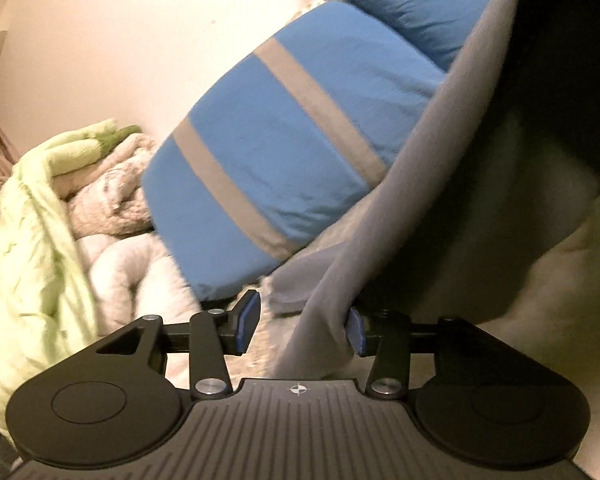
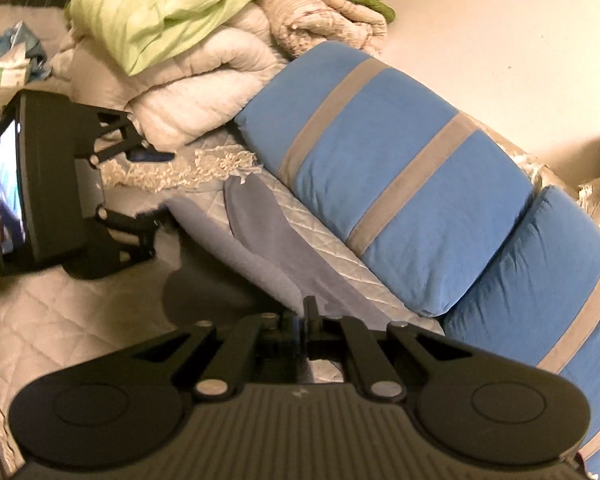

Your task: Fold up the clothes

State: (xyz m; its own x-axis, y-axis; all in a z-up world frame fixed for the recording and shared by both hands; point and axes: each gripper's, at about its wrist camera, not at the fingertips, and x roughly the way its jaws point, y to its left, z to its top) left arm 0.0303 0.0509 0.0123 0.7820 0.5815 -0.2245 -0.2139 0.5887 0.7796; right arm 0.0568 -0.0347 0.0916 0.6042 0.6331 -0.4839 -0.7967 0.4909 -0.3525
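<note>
Two grippers we see: the left gripper (image 1: 300,326) stands half open, grey garment (image 1: 412,184) draped against one pad; the right gripper (image 2: 306,320) is clenched on the grey garment's edge.

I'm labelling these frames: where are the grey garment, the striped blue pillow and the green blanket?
grey garment (image 2: 260,236): right wrist view, its flat middle.
striped blue pillow (image 1: 276,152): left wrist view, blue panel between stripes.
green blanket (image 2: 172,8): right wrist view, top fold.

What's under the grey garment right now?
Under the grey garment lies the white quilted bedcover, visible around it and between its folds. The right claw is shut on its near edge. Whatever lies directly beneath the cloth is covered.
</note>
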